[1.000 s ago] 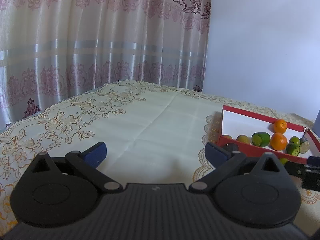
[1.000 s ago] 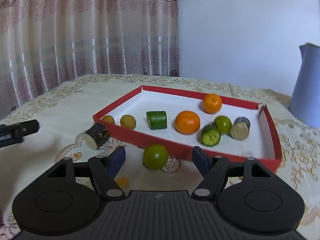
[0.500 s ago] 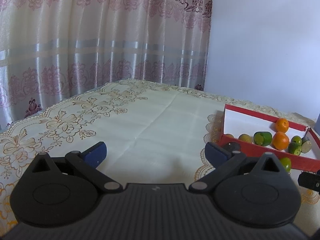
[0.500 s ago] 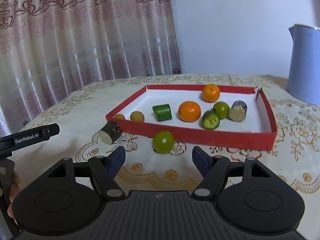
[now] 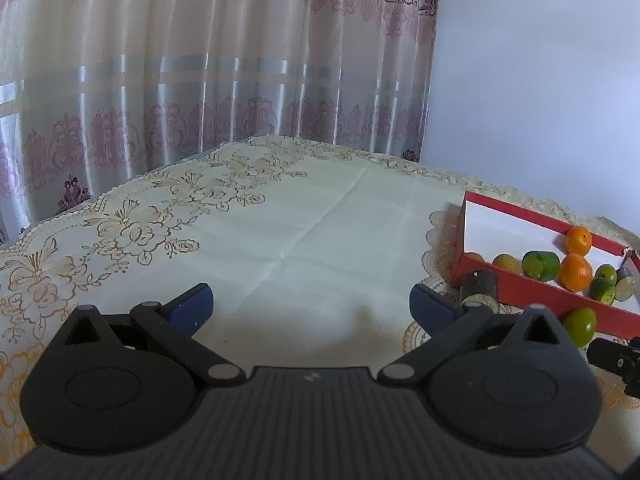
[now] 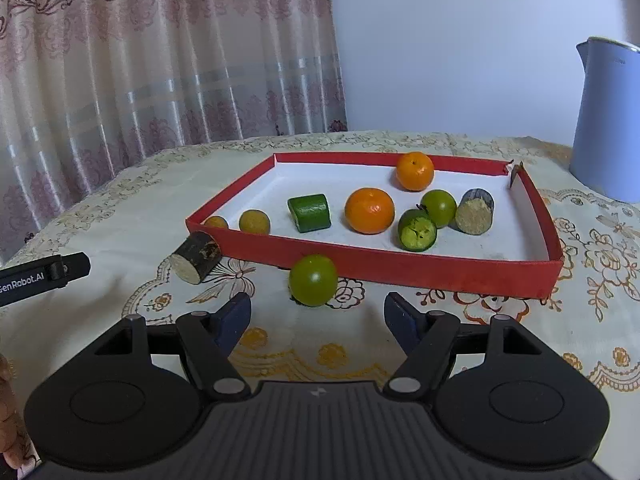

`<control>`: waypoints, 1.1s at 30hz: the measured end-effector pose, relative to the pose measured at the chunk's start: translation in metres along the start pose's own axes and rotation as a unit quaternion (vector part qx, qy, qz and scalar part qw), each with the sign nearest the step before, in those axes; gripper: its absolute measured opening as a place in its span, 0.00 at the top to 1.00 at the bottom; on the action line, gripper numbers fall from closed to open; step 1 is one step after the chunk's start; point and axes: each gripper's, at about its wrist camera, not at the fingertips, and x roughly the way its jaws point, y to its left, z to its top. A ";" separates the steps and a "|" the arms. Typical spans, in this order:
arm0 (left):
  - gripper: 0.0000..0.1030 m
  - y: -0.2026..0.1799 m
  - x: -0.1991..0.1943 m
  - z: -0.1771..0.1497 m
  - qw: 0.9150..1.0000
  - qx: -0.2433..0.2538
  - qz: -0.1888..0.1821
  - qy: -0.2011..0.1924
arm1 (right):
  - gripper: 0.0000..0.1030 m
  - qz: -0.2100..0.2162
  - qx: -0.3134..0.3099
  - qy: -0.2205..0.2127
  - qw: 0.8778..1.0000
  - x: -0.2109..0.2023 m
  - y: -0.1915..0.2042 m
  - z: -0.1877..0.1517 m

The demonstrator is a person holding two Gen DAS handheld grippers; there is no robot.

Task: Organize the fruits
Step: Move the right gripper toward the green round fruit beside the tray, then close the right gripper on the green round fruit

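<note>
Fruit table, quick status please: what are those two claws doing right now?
Right gripper open, empty, facing loose green fruit outside red tray. Left gripper open, empty, over bare cloth. Dark cut piece also outside. Nothing blocking.

Blue kettle (image 6: pixel 606 120), patterned curtain (image 5: pixel 200 60), tablecloth (image 5: pixel 280 232)

A red-walled, white-floored tray (image 6: pixel 400 266) holds 2 oranges (image 6: pixel 369 211), 2 yellowish fruits (image 6: pixel 254 221) and green pieces (image 6: pixel 309 212). Outside its front wall lie 1 round green fruit (image 6: pixel 313 279) and a dark cut stub (image 6: pixel 195 257).
</note>
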 end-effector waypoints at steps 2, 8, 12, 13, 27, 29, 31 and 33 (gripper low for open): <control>0.00 0.000 0.002 0.000 1.000 -0.001 0.000 0.006 | 0.28 -0.004 0.001 0.001 1.000 0.000 -0.001 0.000; 0.00 0.003 0.005 0.000 1.000 -0.007 0.000 0.018 | 0.28 -0.013 -0.009 0.007 1.000 0.004 0.001 0.002; 0.00 0.003 0.006 0.000 1.000 -0.010 0.000 0.022 | 0.28 -0.014 -0.013 0.009 1.000 0.013 0.006 0.007; 0.00 0.003 0.007 0.000 1.000 -0.010 0.000 0.023 | 0.28 -0.011 -0.012 0.012 1.000 0.016 0.008 0.008; 0.00 0.006 0.011 0.000 0.999 -0.018 -0.004 0.036 | 0.45 -0.011 -0.006 0.043 0.999 0.050 0.009 0.017; 0.00 0.006 0.012 0.000 0.999 -0.018 -0.004 0.038 | 0.47 -0.015 -0.008 0.043 0.999 0.052 0.010 0.017; 0.00 0.006 0.012 0.000 0.999 -0.019 -0.004 0.039 | 0.47 -0.015 -0.008 0.043 0.999 0.053 0.010 0.017; 0.00 0.006 0.013 0.000 0.999 -0.019 -0.004 0.040 | 0.47 -0.015 -0.008 0.042 0.999 0.053 0.010 0.017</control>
